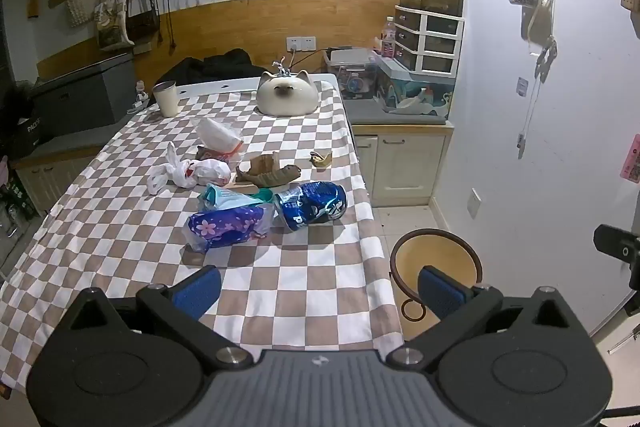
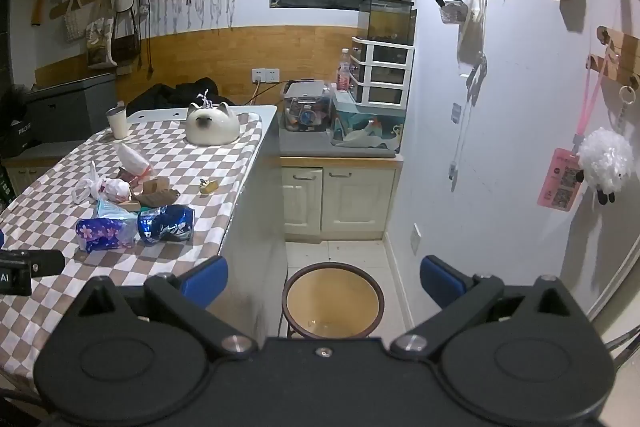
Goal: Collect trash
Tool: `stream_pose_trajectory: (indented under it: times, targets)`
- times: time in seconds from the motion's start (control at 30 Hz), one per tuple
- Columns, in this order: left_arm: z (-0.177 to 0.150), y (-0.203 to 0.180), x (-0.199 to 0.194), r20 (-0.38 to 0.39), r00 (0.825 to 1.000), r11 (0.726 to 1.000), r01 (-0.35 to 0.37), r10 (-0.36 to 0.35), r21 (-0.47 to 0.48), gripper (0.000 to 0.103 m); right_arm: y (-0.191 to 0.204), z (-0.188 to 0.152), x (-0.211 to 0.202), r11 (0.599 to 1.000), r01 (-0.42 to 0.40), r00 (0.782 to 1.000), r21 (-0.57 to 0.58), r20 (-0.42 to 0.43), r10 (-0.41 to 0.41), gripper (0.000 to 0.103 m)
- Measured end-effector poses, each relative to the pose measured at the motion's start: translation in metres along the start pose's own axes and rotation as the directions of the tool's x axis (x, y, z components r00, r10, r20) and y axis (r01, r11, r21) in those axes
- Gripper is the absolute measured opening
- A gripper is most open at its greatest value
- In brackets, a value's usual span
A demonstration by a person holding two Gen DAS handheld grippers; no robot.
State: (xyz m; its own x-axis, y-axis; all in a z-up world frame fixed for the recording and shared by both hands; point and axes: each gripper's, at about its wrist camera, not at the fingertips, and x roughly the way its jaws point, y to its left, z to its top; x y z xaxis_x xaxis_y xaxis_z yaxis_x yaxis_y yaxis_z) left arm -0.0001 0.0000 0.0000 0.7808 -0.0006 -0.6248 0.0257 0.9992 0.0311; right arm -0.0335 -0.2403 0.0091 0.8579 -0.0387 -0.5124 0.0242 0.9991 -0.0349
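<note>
My left gripper [image 1: 320, 289] has its jaws spread wide with nothing between them, tilted down over the near end of the checked tablecloth [image 1: 280, 291]; the blue pads [image 1: 198, 289] hold nothing. My right gripper [image 2: 324, 281] is likewise fully apart and empty, over the floor beside the table, directly above the round bin [image 2: 292, 297] on its dark metal stand. The bin sits on the tile just off the table's near corner; its inside looks bare, though I see only part of the bottom. The trash lies in a loose cluster mid-table: nearest, a purple flowered wrapper [image 1: 228, 227] touching a crushed blue can [image 1: 312, 207], with a teal packet [image 1: 226, 197] just behind them. Next, a knotted white plastic bag [image 1: 188, 173], brown torn cardboard [image 1: 268, 171], a small gold scrap [image 1: 320, 159] apart to the right, and a crumpled white wrapper [image 1: 218, 137]. Farther back: a pale cup [image 1: 166, 99] and a cat-shaped ceramic piece [image 1: 286, 97].
</note>
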Motion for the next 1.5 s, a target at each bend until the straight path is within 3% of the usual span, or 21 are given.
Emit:
stream_pose_trajectory:
  times: [1.5]
  targets:
    - [0.0028, -0.0053, 0.0016, -0.002, 1.0, 1.0, 0.015, -0.015, -0.002, 0.103, 0.0021, -0.0021, 0.0039, 1.0, -0.001, 1.0, -0.006, -0.002, 0.001, 0.103]
